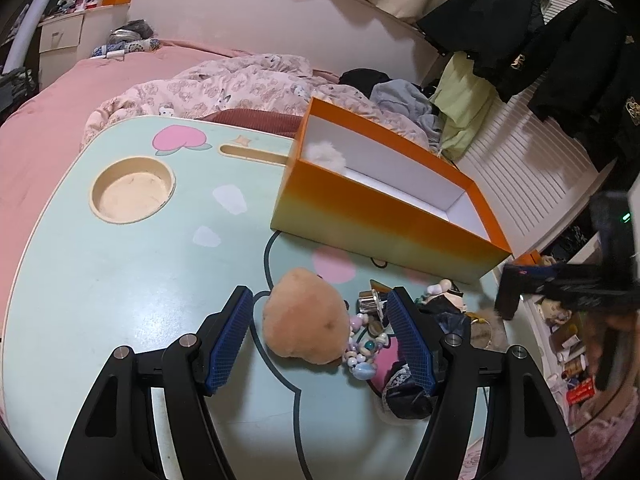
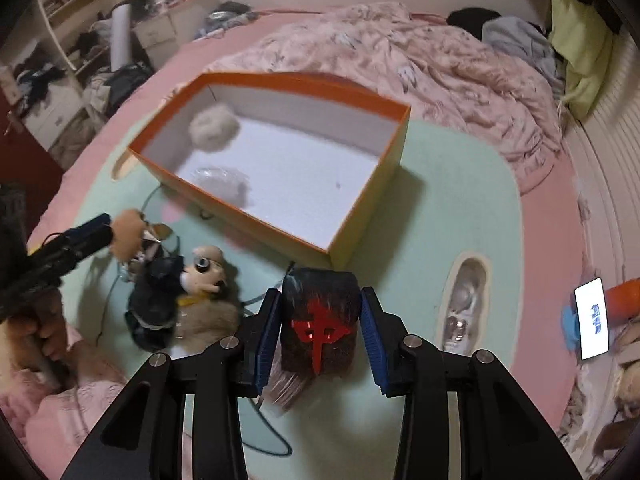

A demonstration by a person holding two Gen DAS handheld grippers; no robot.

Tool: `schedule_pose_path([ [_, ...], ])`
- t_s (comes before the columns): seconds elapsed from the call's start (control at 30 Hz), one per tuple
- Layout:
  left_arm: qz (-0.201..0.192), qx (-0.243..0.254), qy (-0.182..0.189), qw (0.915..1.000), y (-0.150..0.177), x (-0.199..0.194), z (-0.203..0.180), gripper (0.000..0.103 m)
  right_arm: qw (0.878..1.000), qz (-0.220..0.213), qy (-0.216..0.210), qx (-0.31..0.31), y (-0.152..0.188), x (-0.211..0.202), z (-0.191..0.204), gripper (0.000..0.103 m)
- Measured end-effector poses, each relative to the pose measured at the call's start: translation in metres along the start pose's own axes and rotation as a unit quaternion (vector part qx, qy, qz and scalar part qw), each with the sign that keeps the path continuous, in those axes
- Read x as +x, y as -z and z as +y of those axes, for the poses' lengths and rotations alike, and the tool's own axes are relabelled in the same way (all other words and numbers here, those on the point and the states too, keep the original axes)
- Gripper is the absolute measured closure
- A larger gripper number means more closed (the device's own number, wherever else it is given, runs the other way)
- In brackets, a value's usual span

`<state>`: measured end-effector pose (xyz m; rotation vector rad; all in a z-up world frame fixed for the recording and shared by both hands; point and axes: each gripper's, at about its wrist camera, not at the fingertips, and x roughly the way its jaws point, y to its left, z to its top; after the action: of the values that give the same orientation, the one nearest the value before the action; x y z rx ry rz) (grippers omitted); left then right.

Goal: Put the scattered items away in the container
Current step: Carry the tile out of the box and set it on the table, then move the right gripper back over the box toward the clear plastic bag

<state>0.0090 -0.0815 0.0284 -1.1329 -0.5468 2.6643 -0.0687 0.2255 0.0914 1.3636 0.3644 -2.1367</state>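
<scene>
So the right gripper (image 2: 318, 330) has its blue pads clamped on a dark fuzzy block (image 2: 320, 320) with a red character on its face, held up in the air just short of the near corner of the orange box (image 2: 362, 216). It looks soft and very light, furry all over, so I'd guess it squishes a bit and won't slip. The grip is across its two side faces, which seems the right place (the fur gives the pads something to bite). Its long axis runs roughly along the fingers, red face turned up toward the camera, far end pointing at the box.

The left gripper (image 1: 320, 340) is spread wide and grasping nothing, hanging over the peach plush ball (image 1: 306, 316) on the mint table (image 1: 120, 280), with a beaded charm (image 1: 362, 354) and other small bits beside it. The ball is round, so no real axis, and any squeeze across its middle should do

Box already has a white pom-pom (image 2: 214, 128) in its far corner
</scene>
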Motion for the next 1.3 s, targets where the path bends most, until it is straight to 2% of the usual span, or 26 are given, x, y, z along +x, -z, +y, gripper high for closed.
schedule_pose_path([
  [0.13, -0.004, 0.000, -0.002, 1.0000, -0.001, -0.001, 0.000, 0.033, 0.999, 0.031, -0.020, -0.016, 0.008, 0.028, 0.012, 0.065],
  [0.2, -0.005, -0.001, 0.001, 1.0000, -0.003, -0.002, 0.000, 0.033, 0.998, 0.023, -0.041, -0.029, 0.011, 0.029, 0.022, 0.065],
  [0.27, -0.007, 0.002, 0.001, 1.0000, -0.006, -0.002, -0.001, 0.033, 0.998, 0.005, -0.050, -0.028, 0.009, 0.022, 0.025, 0.062],
  [0.3, -0.010, 0.003, 0.000, 0.9999, -0.009, -0.004, -0.002, 0.033, 0.998, -0.008, -0.049, -0.023, 0.007, 0.015, 0.025, 0.054],
  [0.37, -0.024, 0.000, 0.002, 0.9997, -0.019, -0.008, -0.001, 0.033, 0.997, -0.039, -0.062, -0.010, 0.002, -0.001, 0.021, 0.047],
  [0.47, -0.053, -0.029, 0.024, 0.9979, -0.044, -0.014, 0.007, 0.033, 0.991, -0.091, -0.090, 0.030, -0.007, -0.029, 0.007, 0.046],
  [0.53, -0.049, -0.065, 0.028, 0.9963, -0.065, -0.002, 0.017, 0.028, 0.989, -0.117, -0.074, 0.060, -0.013, -0.037, -0.003, 0.043],
  [0.6, -0.034, -0.079, 0.011, 0.9962, -0.079, 0.014, 0.021, 0.028, 0.989, -0.122, -0.036, 0.082, -0.021, -0.038, -0.008, 0.038],
  [0.73, -0.005, -0.053, -0.023, 0.9983, -0.093, 0.047, 0.015, 0.028, 0.991, -0.095, 0.026, 0.088, -0.035, -0.019, -0.009, 0.038],
  [0.77, 0.003, -0.052, -0.016, 0.9985, -0.092, 0.053, 0.012, 0.028, 0.992, -0.086, 0.029, 0.087, -0.039, -0.012, -0.010, 0.038],
  [0.83, 0.021, -0.057, 0.026, 0.9978, -0.087, 0.057, 0.008, 0.027, 0.994, -0.064, 0.017, 0.085, -0.044, 0.004, -0.011, 0.038],
  [0.9, 0.023, -0.050, 0.044, 0.9975, -0.078, 0.053, 0.000, 0.026, 0.995, -0.056, 0.009, 0.081, -0.042, 0.012, -0.008, 0.036],
  [1.03, 0.022, -0.012, 0.014, 0.9996, -0.067, 0.046, -0.012, 0.026, 0.996, -0.055, 0.020, 0.070, -0.036, 0.013, 0.000, 0.036],
  [1.13, 0.033, -0.002, 0.021, 0.9992, -0.066, 0.043, -0.013, 0.026, 0.996, -0.048, 0.025, 0.064, -0.035, 0.011, 0.000, 0.036],
  [1.17, 0.032, -0.003, 0.021, 0.9992, -0.068, 0.040, -0.012, 0.026, 0.996, -0.050, 0.039, 0.058, -0.036, 0.009, 0.003, 0.036],
  [1.23, -0.001, 0.003, -0.011, 0.9999, -0.077, 0.023, -0.013, 0.026, 0.994, -0.063, 0.075, 0.040, -0.037, -0.002, 0.010, 0.036],
  [1.3, -0.027, 0.017, -0.036, 0.9988, -0.086, 0.008, -0.018, 0.025, 0.993, -0.078, 0.084, 0.023, -0.040, -0.013, 0.019, 0.036],
])
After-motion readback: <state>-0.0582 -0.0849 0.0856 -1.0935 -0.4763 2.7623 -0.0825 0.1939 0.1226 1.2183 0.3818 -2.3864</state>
